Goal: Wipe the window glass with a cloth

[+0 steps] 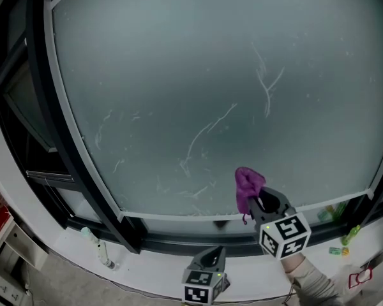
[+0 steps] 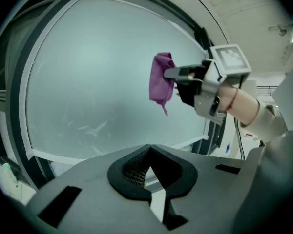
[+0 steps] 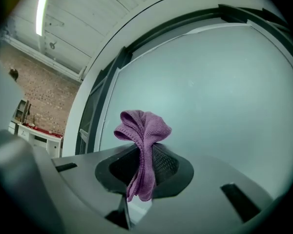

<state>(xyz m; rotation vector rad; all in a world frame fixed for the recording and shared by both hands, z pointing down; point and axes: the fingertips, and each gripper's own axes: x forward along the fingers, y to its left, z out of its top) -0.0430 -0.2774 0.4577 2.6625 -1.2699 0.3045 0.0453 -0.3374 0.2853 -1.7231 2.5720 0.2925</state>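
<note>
The window glass (image 1: 198, 88) is large and frosted, with pale streaks (image 1: 207, 132) across its middle and lower part. My right gripper (image 1: 260, 199) is shut on a bunched purple cloth (image 1: 247, 185) and holds it up at the pane's lower right. Contact between cloth and glass cannot be told. In the right gripper view the cloth (image 3: 144, 128) bulges out over the jaws of the right gripper (image 3: 145, 155), facing the glass (image 3: 224, 96). The left gripper (image 1: 210, 257) hangs lower, by the sill, shut and empty. From the left gripper (image 2: 149, 152) I see the cloth (image 2: 161, 82) and right gripper (image 2: 180, 76) against the glass (image 2: 88, 67).
A dark frame (image 1: 57, 145) borders the pane on the left and along the bottom. On the white sill (image 1: 153, 266) lie a pale tube or bottle (image 1: 97, 246) at the left and small green and yellow items (image 1: 341, 238) at the right. A brick wall (image 3: 44, 96) lies far left.
</note>
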